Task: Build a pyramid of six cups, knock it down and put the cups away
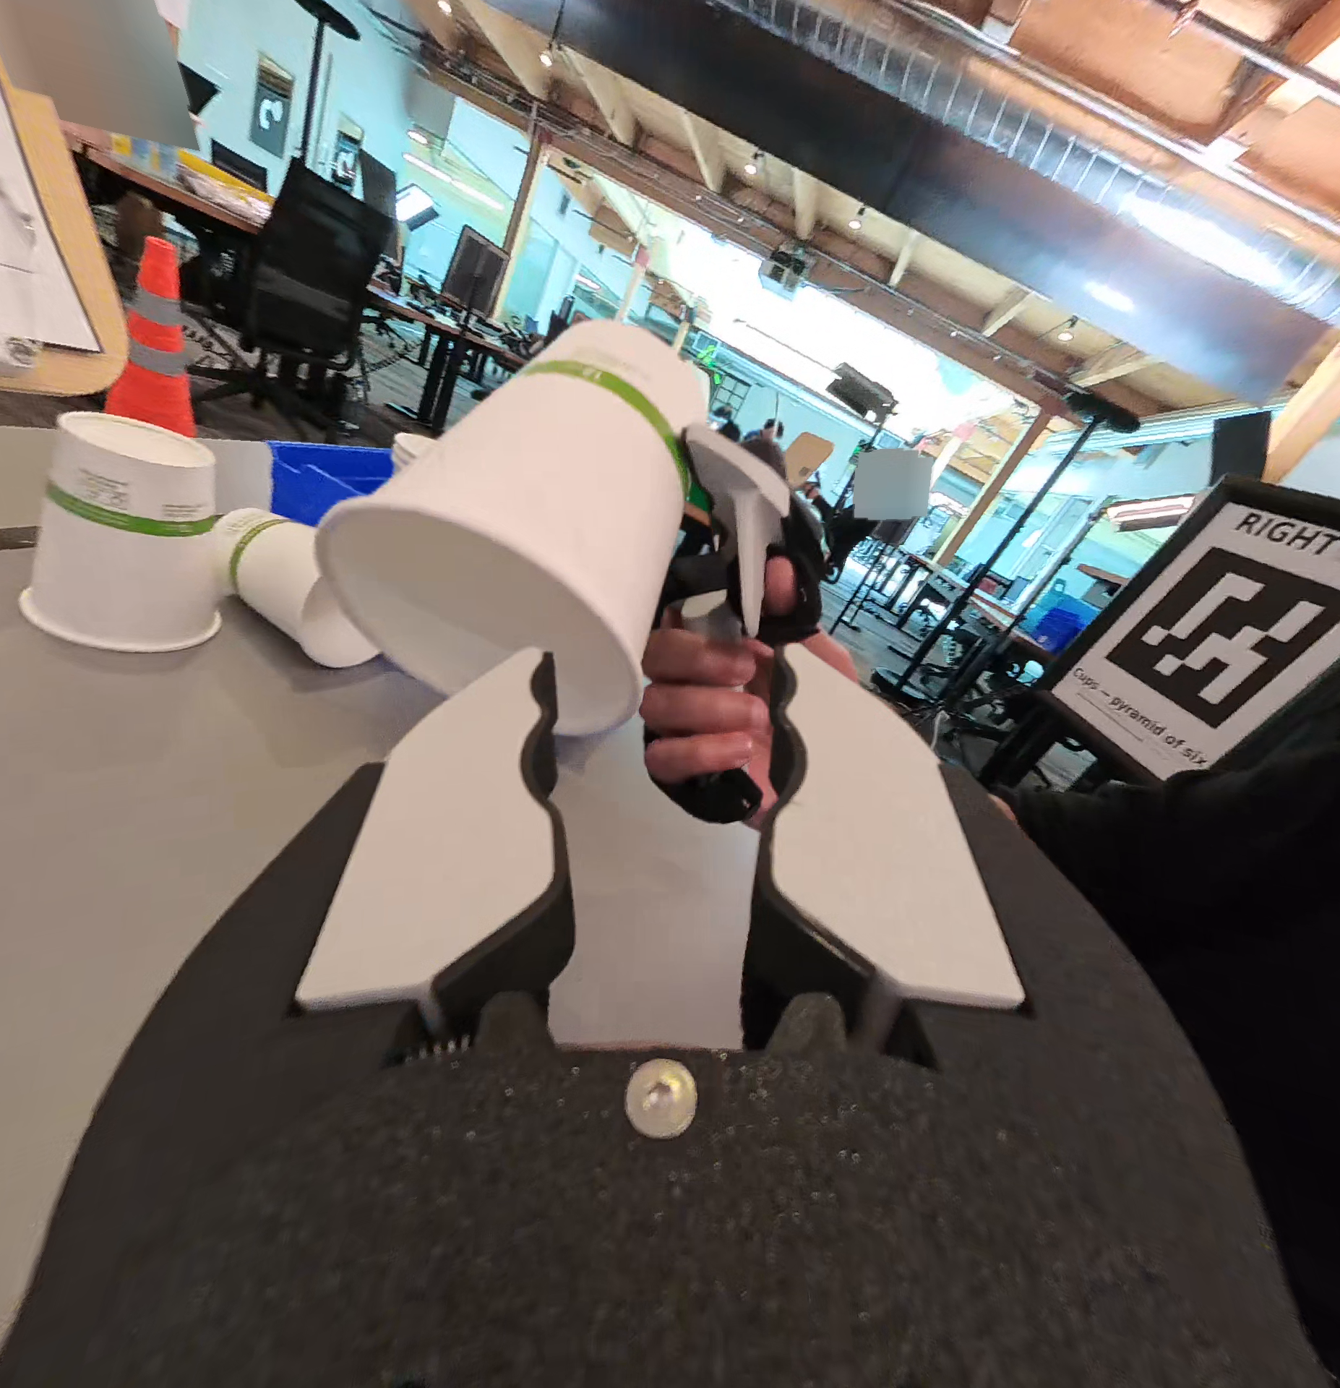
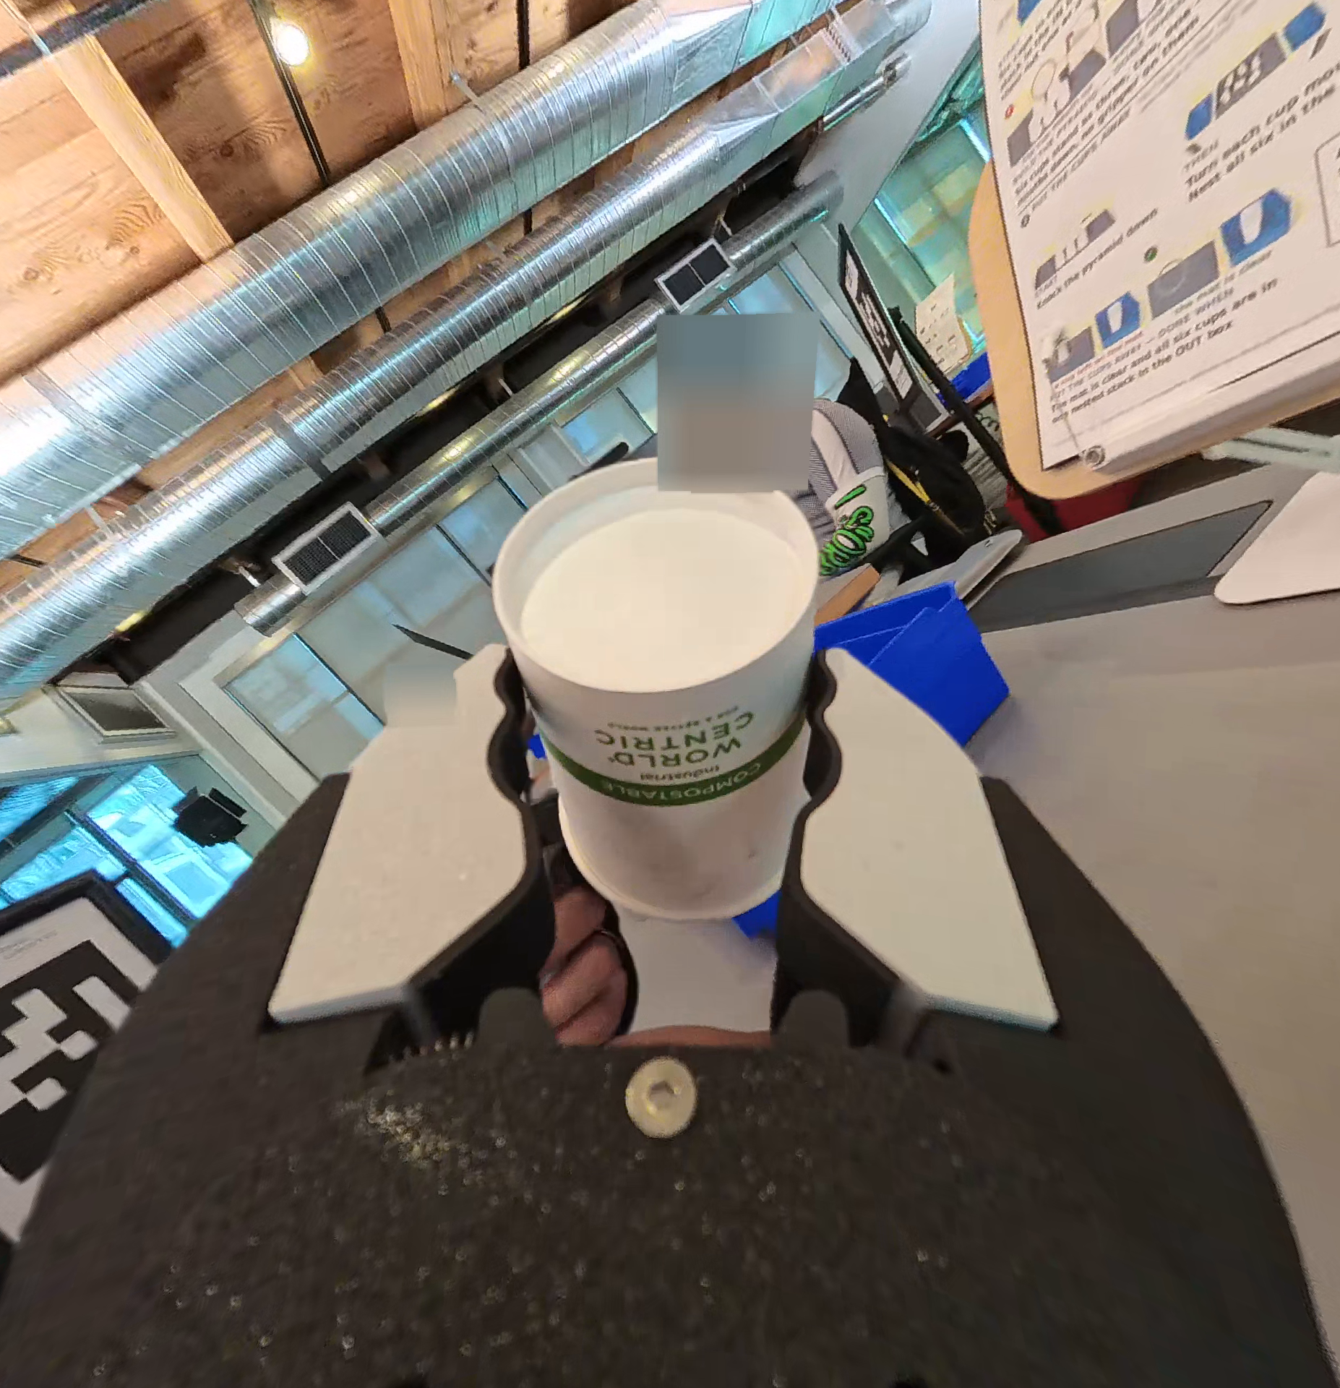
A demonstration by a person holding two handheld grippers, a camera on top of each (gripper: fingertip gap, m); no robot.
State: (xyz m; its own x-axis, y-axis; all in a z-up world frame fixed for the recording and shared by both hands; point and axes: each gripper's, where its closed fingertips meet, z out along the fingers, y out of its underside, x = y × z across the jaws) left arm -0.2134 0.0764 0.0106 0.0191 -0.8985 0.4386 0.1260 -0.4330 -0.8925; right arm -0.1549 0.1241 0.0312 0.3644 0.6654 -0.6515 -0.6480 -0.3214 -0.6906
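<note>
Closest to me are the two grippers themselves: my left gripper [image 1: 663,680] stands with its jaws apart and nothing between them, pointing over the grey table [image 1: 126,789], while my right gripper [image 2: 663,721] is clamped on a white paper cup with a green band [image 2: 652,676], pinched across its sides near the base end. From the left wrist view that held cup [image 1: 517,526] hangs in the air, tilted, mouth toward my left gripper and slightly down, well clear of the table. Beyond it on the table a second cup [image 1: 122,541] stands mouth down, and a third cup [image 1: 276,578] lies on its side just beside it, partly hidden behind the held one. A blue bin [image 1: 325,477] sits farther back, with what may be more cup rims just past it, too hidden to be sure. An orange cone [image 1: 155,345] stands off the table behind. I judge this to be the clearing-away stage: cups lie scattered rather than stacked, and I am carrying one. Whether it goes to the bin alone or gets nested first I cannot tell. Next, I would turn my right wrist so the cup sits mouth up, bring it over the bin and ease the jaws apart, while my empty left gripper reaches for the fallen cup.
</note>
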